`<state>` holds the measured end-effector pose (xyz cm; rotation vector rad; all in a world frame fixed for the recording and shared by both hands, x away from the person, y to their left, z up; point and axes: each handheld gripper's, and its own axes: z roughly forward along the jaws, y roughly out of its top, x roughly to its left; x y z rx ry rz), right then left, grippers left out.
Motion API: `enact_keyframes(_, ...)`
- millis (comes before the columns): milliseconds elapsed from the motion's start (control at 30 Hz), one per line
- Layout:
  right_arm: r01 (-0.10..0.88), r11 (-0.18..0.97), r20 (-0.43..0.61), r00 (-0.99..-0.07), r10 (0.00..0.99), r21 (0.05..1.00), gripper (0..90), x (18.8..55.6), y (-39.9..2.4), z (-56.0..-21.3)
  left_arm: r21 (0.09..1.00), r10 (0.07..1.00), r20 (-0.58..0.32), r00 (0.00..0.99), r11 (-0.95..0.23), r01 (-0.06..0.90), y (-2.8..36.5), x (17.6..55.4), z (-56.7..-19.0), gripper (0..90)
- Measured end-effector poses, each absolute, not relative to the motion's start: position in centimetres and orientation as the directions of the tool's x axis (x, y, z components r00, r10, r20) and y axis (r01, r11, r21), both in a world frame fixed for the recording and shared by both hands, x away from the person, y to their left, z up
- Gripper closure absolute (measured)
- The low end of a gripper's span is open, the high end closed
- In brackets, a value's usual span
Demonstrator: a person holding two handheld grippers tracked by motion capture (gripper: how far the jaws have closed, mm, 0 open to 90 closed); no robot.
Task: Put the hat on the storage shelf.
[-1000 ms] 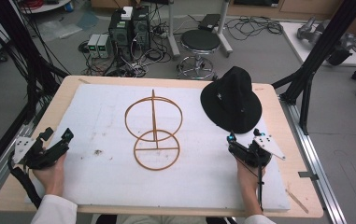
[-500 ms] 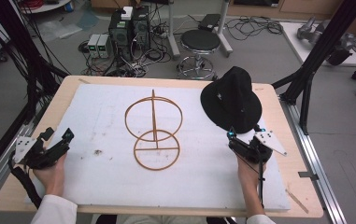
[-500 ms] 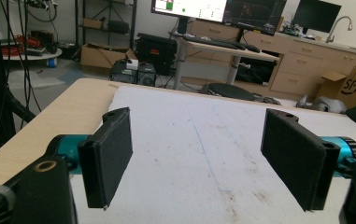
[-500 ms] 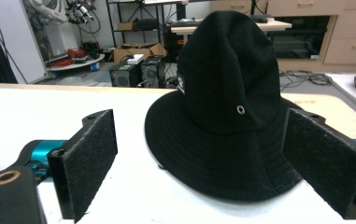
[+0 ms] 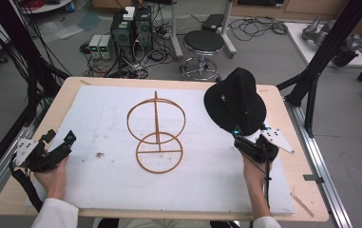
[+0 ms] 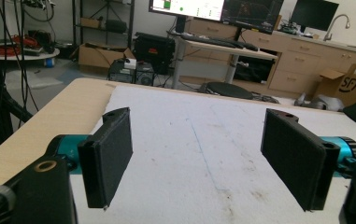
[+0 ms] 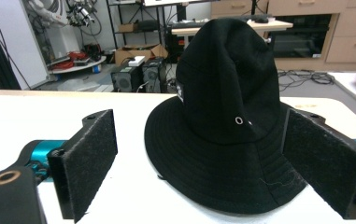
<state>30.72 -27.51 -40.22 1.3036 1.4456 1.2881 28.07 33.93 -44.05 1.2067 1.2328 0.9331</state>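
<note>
So far, nothing had been lifted: the black hat (image 5: 235, 105) sat flat on its brim on the white mat (image 5: 102, 175) near the table's far right corner, crown upright, and the wire stand (image 5: 156, 133) — two orange hoops on a thin post — stood bare at the middle of the mat, well apart from the hat. The work in hand looked like taking up the hat, most likely to set it on that stand, though that is a judgement.

The right gripper (image 5: 245, 141) hovered just beside the near edge of the brim, jaws spread wide. In the right gripper view the hat (image 7: 227, 116) lay between the line of the two pads (image 7: 89, 161) but ahead of them — not yet touched, as far as could be told. The left gripper (image 5: 55, 148) rested near the table's left edge, its jaws spread too, with bare mat (image 6: 203, 140) between its pads (image 6: 112, 151).

So the approach was nearly made; the grip, the lift, the carry across to the stand and the placing all remained.
</note>
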Motion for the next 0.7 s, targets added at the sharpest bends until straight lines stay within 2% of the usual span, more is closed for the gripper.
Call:
enact_keyframes(633,0.218,-0.013,0.051,-0.173,0.984,0.976,9.9,33.3,-27.0,-38.3,0.984,0.977,-0.159,0.143,0.146,0.098,33.7,28.1,-44.0,25.2)
enact_keyframes(700,0.227,0.011,0.022,-0.140,0.990,0.974,10.0,34.0,-26.7,-38.2,0.984,0.977,-0.160,0.143,0.147,0.098,33.7,28.2,-44.1,25.2)
